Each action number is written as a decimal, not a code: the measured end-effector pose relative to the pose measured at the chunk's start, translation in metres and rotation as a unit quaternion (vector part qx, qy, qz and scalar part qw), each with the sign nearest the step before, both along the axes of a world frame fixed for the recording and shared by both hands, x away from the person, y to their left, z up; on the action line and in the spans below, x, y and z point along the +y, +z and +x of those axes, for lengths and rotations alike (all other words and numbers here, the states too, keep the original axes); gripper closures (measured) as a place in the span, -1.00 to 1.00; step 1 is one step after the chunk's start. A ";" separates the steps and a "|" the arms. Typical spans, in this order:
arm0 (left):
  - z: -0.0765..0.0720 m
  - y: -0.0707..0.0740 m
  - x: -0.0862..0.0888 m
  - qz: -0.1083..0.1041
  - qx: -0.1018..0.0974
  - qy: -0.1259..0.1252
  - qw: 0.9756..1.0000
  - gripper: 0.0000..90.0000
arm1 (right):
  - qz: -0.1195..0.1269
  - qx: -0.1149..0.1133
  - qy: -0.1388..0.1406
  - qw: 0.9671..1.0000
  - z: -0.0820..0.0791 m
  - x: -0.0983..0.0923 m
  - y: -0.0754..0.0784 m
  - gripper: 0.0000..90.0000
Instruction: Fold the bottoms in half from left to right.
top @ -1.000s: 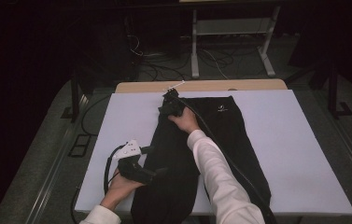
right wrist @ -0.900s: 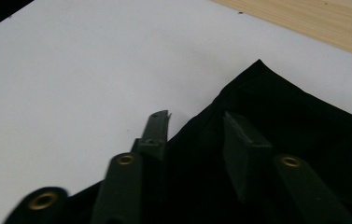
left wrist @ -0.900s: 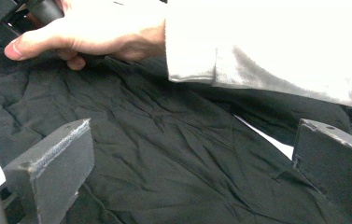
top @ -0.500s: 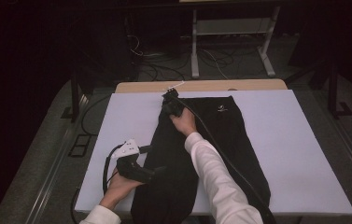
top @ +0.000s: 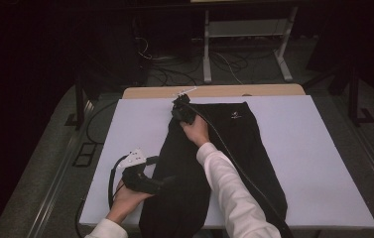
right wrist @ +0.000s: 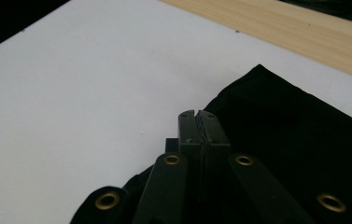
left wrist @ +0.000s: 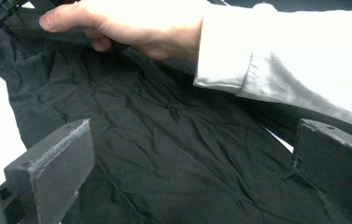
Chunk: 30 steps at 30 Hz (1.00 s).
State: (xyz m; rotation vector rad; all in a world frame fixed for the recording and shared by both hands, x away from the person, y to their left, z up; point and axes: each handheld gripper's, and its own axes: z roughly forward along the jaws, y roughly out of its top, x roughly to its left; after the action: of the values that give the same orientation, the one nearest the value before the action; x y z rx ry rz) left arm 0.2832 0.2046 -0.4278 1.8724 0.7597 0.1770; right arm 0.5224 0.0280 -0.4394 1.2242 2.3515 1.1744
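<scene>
Right tool (top: 180, 106) has just been closing, clamped on the trousers (top: 234, 163) at their 11 o'clock corner. Left tool (top: 167, 181) gapes empty at 7; pinch there before lifting evenly off the bench (top: 313, 163).

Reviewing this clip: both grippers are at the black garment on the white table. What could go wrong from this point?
1. The right gripper has just closed at the black garment's far left corner; the jaws look shut with little cloth between them, so the corner may slip free.
2. The left gripper stands open over the cloth, so nothing pins that side and the garment may drag across the white table.
</scene>
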 end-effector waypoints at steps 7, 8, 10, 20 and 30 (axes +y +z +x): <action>-0.003 0.000 0.003 0.022 0.013 -0.002 1.000 -1.00 | 0.010 -0.006 0.005 1.000 -0.004 -0.004 0.000 0.95; -0.004 0.000 0.003 0.025 0.012 -0.002 1.000 -1.00 | 0.012 -0.009 0.004 1.000 -0.004 -0.005 0.000 0.95; -0.004 0.000 0.005 0.026 0.016 -0.002 1.000 -1.00 | 0.020 -0.007 0.004 1.000 -0.005 -0.006 0.001 0.95; -0.011 0.001 0.011 0.048 0.027 -0.003 0.998 -1.00 | 0.020 -0.009 0.007 1.000 -0.008 -0.010 0.005 0.95; -0.015 0.011 0.025 0.065 0.030 -0.007 0.997 -1.00 | 0.011 -0.016 0.012 1.000 -0.011 -0.011 0.008 0.95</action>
State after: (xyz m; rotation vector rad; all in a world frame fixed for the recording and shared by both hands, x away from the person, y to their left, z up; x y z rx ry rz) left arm 0.2680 0.2293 -0.4168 2.0148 0.7916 0.1647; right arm 0.5116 0.0166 -0.4311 1.1794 2.3420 1.2199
